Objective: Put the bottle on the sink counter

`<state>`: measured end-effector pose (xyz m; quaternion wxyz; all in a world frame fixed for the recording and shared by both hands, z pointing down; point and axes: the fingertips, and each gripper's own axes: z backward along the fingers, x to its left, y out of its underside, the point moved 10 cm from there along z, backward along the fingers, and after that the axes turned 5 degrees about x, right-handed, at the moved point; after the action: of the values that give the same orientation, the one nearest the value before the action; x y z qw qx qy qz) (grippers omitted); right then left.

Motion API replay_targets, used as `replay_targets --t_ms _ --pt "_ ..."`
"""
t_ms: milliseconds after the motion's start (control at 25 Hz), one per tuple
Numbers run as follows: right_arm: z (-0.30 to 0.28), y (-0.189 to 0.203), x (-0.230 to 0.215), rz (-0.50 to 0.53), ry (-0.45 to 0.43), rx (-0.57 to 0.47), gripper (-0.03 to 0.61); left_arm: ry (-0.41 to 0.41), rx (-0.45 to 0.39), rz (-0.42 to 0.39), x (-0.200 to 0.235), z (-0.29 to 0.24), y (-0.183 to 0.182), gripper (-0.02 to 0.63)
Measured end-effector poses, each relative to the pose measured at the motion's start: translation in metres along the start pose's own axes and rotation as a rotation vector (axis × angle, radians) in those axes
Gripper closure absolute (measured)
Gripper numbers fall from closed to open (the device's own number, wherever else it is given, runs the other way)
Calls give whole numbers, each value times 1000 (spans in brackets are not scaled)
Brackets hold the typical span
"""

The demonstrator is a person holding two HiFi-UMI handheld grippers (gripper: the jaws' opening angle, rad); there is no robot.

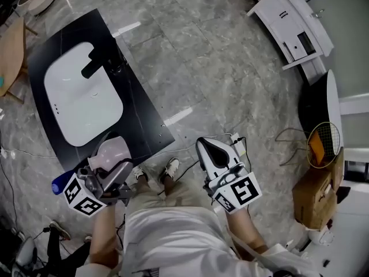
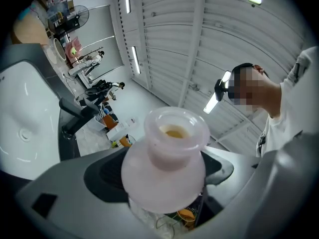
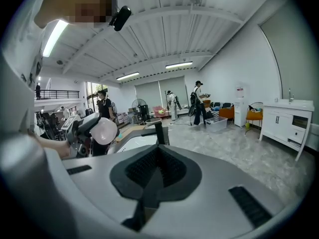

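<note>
A pale pink, wide-bodied bottle point(image 1: 113, 153) with an open mouth sits between the jaws of my left gripper point(image 1: 115, 169), which is shut on it. The bottle hangs at the near end of the black sink counter point(image 1: 147, 117), just over its edge. In the left gripper view the bottle point(image 2: 164, 173) fills the middle, mouth toward the camera. The counter holds a white basin point(image 1: 81, 97) and a black faucet point(image 1: 95, 65). My right gripper point(image 1: 209, 150) is off to the right above the floor, shut and empty. In its own view the right gripper point(image 3: 157, 169) has both pads together.
A white cabinet point(image 1: 291, 25) stands at the far right. A cardboard box point(image 1: 314, 198) and a racket point(image 1: 324, 143) are at the right edge, with cables on the grey tiled floor. A wooden table point(image 1: 11, 56) is at the left. A blue object point(image 1: 59, 184) shows beside the left gripper.
</note>
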<state>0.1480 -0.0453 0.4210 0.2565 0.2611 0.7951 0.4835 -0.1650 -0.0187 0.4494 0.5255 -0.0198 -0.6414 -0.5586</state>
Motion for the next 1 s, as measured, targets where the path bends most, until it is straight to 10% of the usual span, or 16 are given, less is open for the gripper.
replay_targets --t_ms 1000 --pt "7 35 -29 -47 26 77 568 -216 311 -104 80 -49 76 202"
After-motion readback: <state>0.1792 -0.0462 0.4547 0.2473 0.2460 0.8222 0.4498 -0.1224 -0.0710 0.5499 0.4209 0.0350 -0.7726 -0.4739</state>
